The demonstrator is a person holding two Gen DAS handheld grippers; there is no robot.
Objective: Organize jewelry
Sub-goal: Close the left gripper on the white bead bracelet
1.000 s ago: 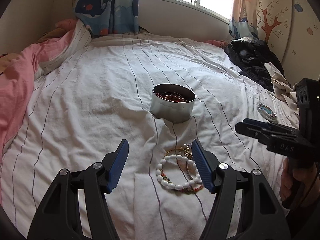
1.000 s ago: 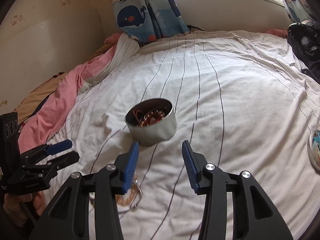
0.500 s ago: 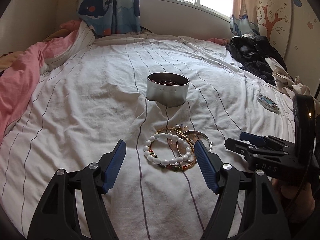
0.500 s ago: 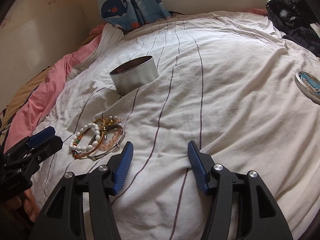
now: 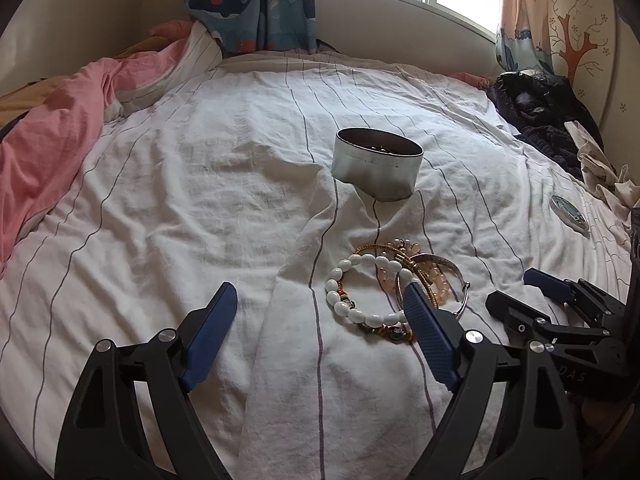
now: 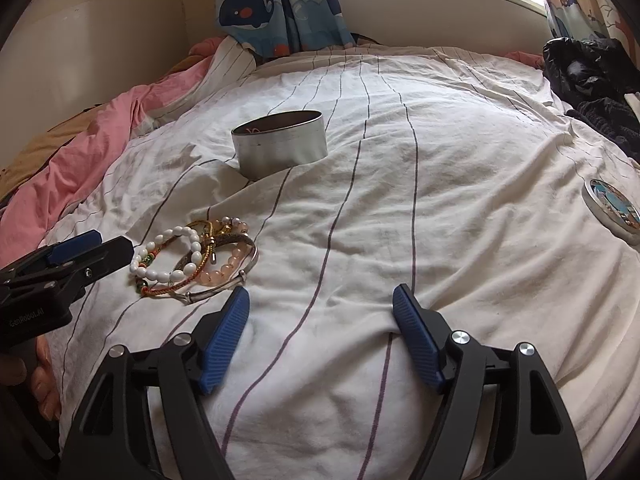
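Observation:
A pile of bracelets (image 5: 384,284) lies on the white striped bedsheet: white beads, pink beads, a gold cord and a silver bangle. In the right wrist view the same pile (image 6: 196,260) sits left of centre. Beyond it stands a round silver tin (image 5: 377,163) (image 6: 280,148) with beads inside. My left gripper (image 5: 318,300) hangs low over the sheet, its jaws opening, its right finger beside the pile and nothing gripped. My right gripper (image 6: 320,300) is over bare sheet to the right of the pile, jaws opening and empty.
A round tin lid (image 6: 612,208) (image 5: 570,213) lies on the sheet at the right. Dark clothes (image 5: 540,112) are heaped at the far right, a pink blanket (image 5: 52,136) at the left. A wall and window curtain close off the far side.
Both grippers have sunk toward the sheet and their jaws have spread wider. The bracelet pile now lies clear of the left gripper's fingers and in the right wrist view.

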